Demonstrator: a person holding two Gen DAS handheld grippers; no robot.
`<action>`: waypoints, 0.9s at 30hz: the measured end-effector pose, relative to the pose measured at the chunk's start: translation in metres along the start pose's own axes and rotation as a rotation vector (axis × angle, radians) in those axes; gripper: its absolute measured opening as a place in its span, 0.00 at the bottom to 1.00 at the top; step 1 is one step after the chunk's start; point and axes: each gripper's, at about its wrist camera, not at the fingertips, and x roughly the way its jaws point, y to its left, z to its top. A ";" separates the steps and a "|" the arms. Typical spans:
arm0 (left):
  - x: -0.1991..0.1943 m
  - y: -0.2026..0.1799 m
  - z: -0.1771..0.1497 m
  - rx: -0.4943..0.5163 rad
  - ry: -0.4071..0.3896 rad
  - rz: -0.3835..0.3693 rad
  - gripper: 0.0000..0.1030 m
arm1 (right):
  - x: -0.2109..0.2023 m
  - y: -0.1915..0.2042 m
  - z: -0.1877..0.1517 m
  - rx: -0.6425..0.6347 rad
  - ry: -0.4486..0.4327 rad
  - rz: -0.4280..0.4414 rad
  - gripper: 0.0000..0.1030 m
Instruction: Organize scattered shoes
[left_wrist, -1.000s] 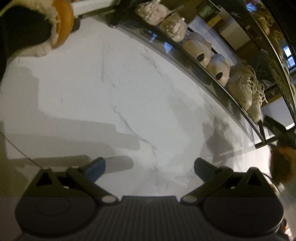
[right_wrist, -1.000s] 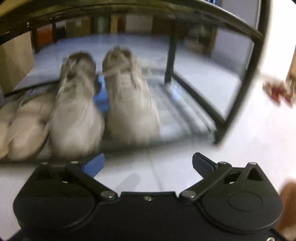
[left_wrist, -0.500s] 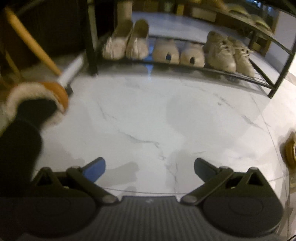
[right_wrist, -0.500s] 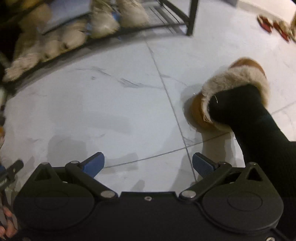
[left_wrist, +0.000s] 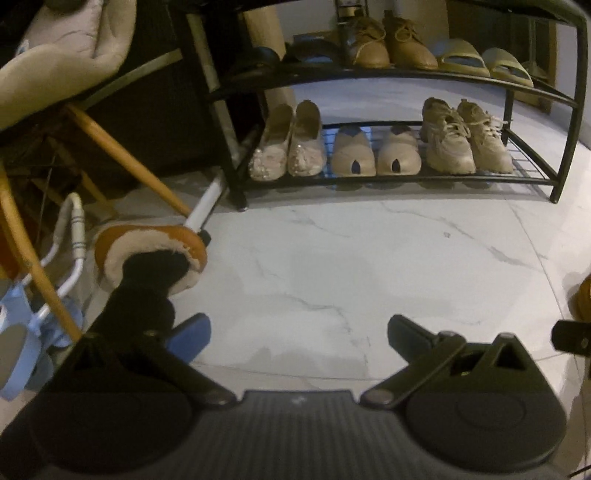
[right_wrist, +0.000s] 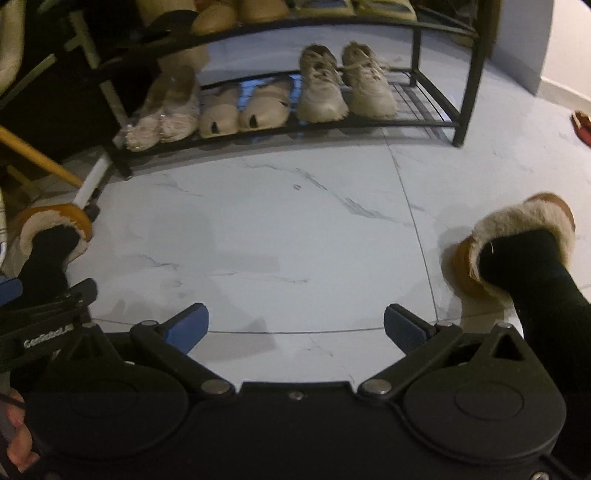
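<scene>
bare floor (left_wrist: 332, 258), rack (left_wrist: 406, 177) beyond, tongs (left_wrist: 299, 332) spread

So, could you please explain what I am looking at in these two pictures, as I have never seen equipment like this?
There is no robot: a person holds a two-finger gripper in each hand, with a fisheye camera on each looking forward along its fingers. One picture comes from the left gripper, the other from the right gripper. Both are open and hold nothing. Ahead stands a black shoe rack. Its lower shelf carries sparkly flats, beige slip-ons and laced sneakers; more shoes sit above. The marble floor between is bare. The fur-lined slippers are on the person's own feet. A red item lies at the far right, too small to identify.
</scene>
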 end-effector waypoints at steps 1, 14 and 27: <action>-0.001 0.000 -0.001 -0.001 0.002 -0.001 0.99 | -0.002 0.001 -0.001 -0.002 -0.003 0.008 1.00; -0.007 -0.002 -0.008 -0.036 0.088 -0.043 0.99 | -0.008 0.001 -0.006 -0.005 -0.009 0.019 1.00; -0.003 -0.013 -0.019 -0.012 0.131 -0.083 0.99 | -0.006 0.004 -0.010 -0.013 0.000 0.028 1.00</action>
